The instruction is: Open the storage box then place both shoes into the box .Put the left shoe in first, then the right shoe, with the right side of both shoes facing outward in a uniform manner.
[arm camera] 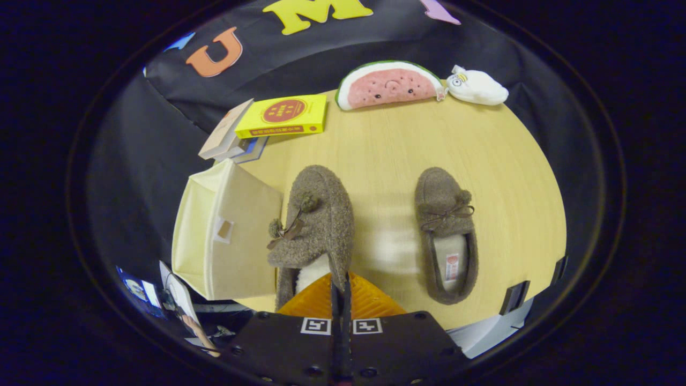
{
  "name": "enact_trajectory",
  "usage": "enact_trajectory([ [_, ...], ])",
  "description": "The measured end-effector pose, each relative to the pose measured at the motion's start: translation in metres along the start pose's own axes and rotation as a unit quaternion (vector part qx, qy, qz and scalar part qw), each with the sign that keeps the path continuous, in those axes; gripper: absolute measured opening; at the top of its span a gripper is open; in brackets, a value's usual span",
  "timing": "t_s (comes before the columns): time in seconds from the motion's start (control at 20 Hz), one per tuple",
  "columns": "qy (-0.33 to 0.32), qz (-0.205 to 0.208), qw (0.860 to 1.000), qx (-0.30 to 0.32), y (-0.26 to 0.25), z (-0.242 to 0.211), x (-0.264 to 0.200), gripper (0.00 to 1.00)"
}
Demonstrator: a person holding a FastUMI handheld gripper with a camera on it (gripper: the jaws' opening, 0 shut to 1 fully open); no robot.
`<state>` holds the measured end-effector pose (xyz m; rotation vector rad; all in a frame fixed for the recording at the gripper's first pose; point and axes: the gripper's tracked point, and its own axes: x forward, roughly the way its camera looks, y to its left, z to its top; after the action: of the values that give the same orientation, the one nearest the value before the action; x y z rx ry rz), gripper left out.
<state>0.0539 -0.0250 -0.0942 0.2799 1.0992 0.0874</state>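
Note:
My gripper point(340, 292) is shut on the rim of a brown fuzzy slipper point(316, 220), with its orange fingers point(370, 300) pressed together on the slipper's side wall near the heel. This slipper looks lifted and tilted, with its toe pointing away from me and its bow point(289, 228) turned left. Touching or just beside its left side is the cream fabric storage box point(225, 236), which has a small label window on its face. I cannot tell whether the box is open. The second brown slipper point(447, 236) lies flat on the wooden table point(386, 150) to the right of the fingers, opening upward.
A yellow book point(282, 115) rests on other books point(230, 139) beyond the box. A watermelon plush point(388, 84) and a white plush point(477, 88) sit at the table's far edge. Black clips point(514, 297) mark the near right edge.

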Motion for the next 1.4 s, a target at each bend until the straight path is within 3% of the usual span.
enact_trajectory([
  [0.35,-0.045,0.047,0.998,-0.017,0.097,0.010,-0.051,0.00],
  [0.8,-0.077,0.085,0.992,-0.044,0.246,0.021,0.005,0.00],
  [1.05,-0.088,0.042,0.994,-0.039,0.264,0.018,0.061,0.00],
  [1.4,-0.053,-0.004,0.996,-0.068,0.277,-0.010,0.126,0.00],
])
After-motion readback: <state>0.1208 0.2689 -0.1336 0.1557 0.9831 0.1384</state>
